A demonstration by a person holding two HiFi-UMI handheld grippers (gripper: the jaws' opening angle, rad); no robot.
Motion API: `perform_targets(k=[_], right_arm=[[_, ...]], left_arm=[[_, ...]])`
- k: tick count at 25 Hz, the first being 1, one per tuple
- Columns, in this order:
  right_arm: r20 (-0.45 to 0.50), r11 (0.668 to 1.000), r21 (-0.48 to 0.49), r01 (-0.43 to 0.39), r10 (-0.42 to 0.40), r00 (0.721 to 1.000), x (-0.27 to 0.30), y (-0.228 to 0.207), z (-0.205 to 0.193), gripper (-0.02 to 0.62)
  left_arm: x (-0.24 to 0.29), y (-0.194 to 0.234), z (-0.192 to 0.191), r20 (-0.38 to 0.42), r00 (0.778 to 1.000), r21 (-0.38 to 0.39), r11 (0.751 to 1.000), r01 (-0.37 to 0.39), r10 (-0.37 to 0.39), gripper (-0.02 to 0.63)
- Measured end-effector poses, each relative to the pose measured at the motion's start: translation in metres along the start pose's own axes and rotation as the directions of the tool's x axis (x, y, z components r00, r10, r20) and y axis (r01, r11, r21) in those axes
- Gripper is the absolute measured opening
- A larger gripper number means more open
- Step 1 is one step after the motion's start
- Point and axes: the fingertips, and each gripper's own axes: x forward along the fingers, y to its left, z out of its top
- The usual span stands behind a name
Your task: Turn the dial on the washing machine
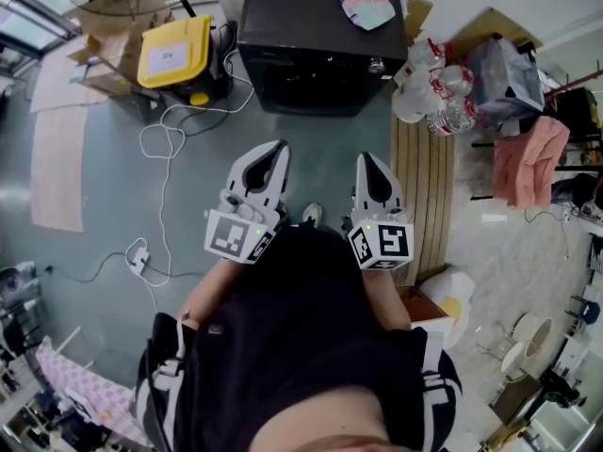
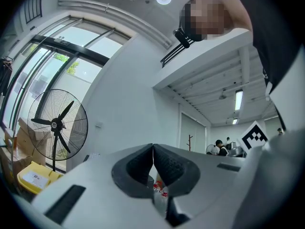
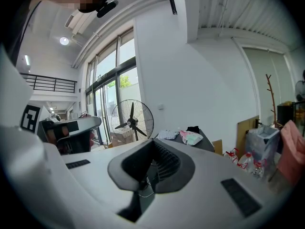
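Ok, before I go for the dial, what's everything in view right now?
washing machine: one, black, top centre of the head view
dial: one, silvery, machine's front edge, right end in the head view
cloths: two, one pink-green and one pale, on the machine's top
case: one, yellow, floor left of the machine
cardboard boxes: several, brown, far left
cable: one, white, looping over the floor at left
bottles: one pack, clear with red caps, right of the machine
wooden board: one, light brown, floor at right
towel: one, pink, far right
fan: one, black, by the window
left gripper: white, shut, empty
right gripper: white, shut, empty
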Motion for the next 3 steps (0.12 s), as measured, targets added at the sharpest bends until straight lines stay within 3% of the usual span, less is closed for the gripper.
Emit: perform_targets(k=[3], right_arm=[[0.001,1.000,-0.003,-0.001,0.001,1.000,-0.0006,0.0012,-0.0003,0.025]], left_arm=[[-0.0014,0.0001,-0.0002,0.001,1.000,0.008,1.000,0.001,-0.001,0.023]])
